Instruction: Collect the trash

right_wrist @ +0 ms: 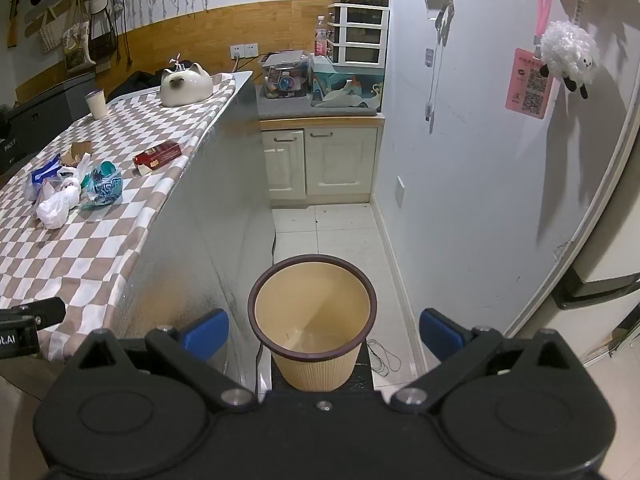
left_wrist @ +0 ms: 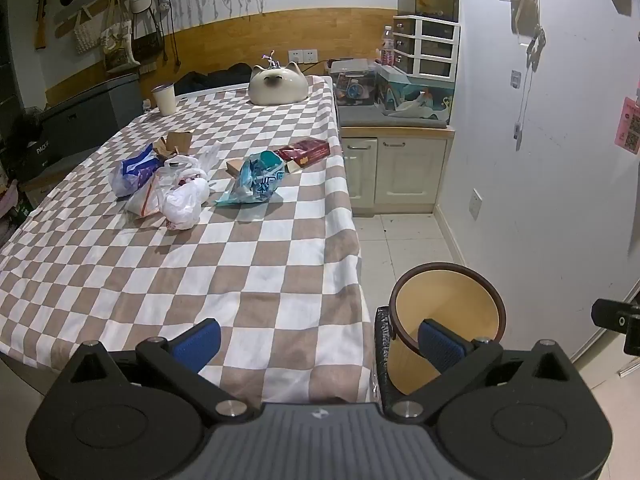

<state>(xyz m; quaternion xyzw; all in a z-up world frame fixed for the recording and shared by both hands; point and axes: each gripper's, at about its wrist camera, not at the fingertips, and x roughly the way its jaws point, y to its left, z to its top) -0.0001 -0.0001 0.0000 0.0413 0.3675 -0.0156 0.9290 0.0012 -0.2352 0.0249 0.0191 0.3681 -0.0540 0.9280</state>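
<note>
Trash lies mid-table on the checkered cloth point(left_wrist: 200, 272): crumpled white plastic bags point(left_wrist: 182, 196), a blue-and-white bag point(left_wrist: 134, 170), a teal wrapper point(left_wrist: 256, 180), a red box point(left_wrist: 306, 152) and a torn brown carton point(left_wrist: 178, 142). The same pile shows in the right wrist view, with the white bags point(right_wrist: 56, 204), teal wrapper point(right_wrist: 104, 186) and red box point(right_wrist: 158, 154). A tan bin with a dark rim point(left_wrist: 446, 320) point(right_wrist: 312, 320) stands empty beside the table. My left gripper point(left_wrist: 320, 344) hangs open over the table's near edge. My right gripper point(right_wrist: 324, 334) is open above the bin. Neither holds anything.
A cat-shaped ceramic piece point(left_wrist: 278, 84) and a white cup point(left_wrist: 164, 98) stand at the table's far end. Beyond are a low cabinet point(right_wrist: 320, 160) with containers on top, a tiled floor point(right_wrist: 332, 232), a white wall and a fridge point(right_wrist: 600, 272) at right.
</note>
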